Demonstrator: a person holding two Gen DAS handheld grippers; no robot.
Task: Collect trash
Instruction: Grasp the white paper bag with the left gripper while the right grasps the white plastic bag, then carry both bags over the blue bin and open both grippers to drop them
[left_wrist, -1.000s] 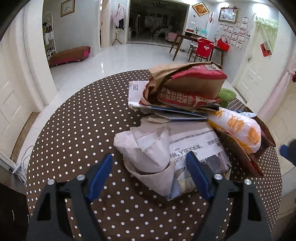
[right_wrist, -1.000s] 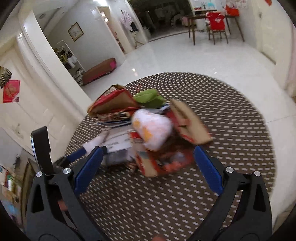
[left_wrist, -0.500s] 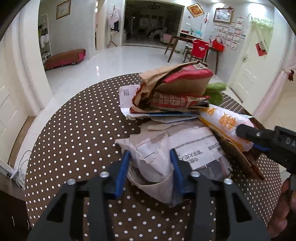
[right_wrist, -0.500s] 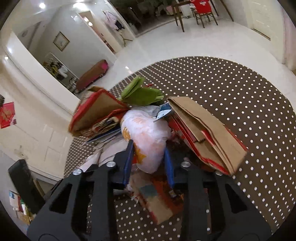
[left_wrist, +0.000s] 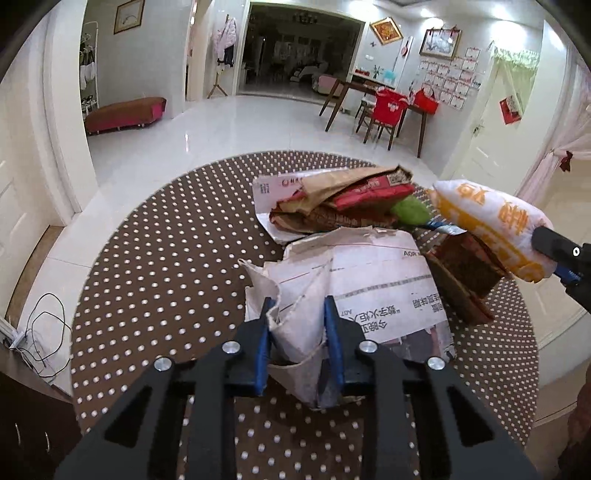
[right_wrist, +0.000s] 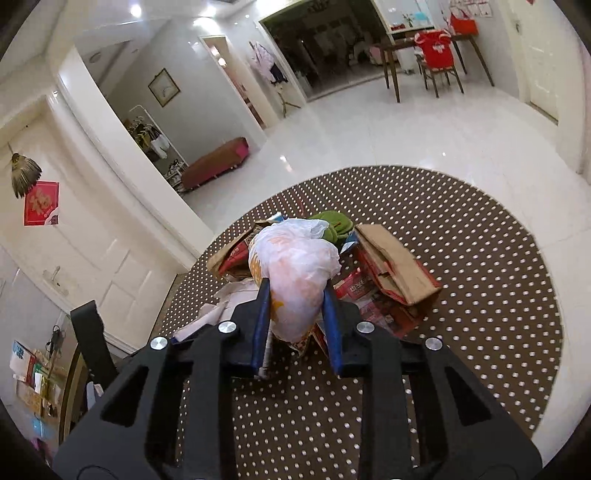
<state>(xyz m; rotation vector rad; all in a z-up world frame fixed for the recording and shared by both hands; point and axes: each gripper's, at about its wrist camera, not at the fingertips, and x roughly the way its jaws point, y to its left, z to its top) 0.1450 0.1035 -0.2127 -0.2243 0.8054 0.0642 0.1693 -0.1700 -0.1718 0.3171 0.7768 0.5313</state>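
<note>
The round desk (left_wrist: 155, 258), covered in a brown cloth with white dots, shows wide bare stretches along the left and lower parts of the left wrist view, and its curved edge runs clear against the glossy white floor (left_wrist: 229, 125) beyond. In the right wrist view the right half of the desk is bare out to the rim.

The trash sits in one heap near the middle: a crumpled white paper mailer (left_wrist: 354, 288), a brown-and-red paper bag (left_wrist: 343, 195), a green item (left_wrist: 410, 212), and flattened cardboard (right_wrist: 395, 266) at the heap's right side.

The left tool (left_wrist: 297, 317) tilts downward over the near edge of the heap; its jaws have just been closing and now pinch a folded corner of the mailer between the blue pads.

The right tool (right_wrist: 297, 306) also angles down, its jaws clamped on a white plastic bag with orange print (right_wrist: 295, 266). In the left wrist view that bag (left_wrist: 491, 225) hangs raised at the right of the frame, above the cardboard.
</note>
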